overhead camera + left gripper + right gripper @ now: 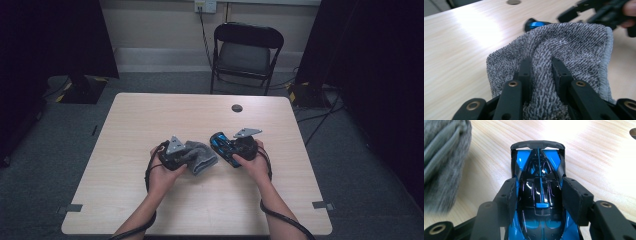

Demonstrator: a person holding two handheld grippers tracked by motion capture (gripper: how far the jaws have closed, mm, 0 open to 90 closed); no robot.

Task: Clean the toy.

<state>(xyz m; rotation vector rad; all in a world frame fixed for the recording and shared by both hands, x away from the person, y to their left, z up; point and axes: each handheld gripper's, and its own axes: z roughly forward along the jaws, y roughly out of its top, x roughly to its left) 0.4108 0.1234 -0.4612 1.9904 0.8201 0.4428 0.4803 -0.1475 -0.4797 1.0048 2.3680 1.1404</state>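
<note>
R gripper fingers clamp toy car steady on table; L gripper fingers pinch grey cloth, prob. for wiping it.

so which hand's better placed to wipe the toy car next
Left. The left gripper is shut on the grey cloth, close beside the blue toy car. The right gripper is clamped on the car, steadying it.

A pale wooden table stands on grey carpet; a black folding chair waits behind, dark curtains flanking the cream wall.
</note>
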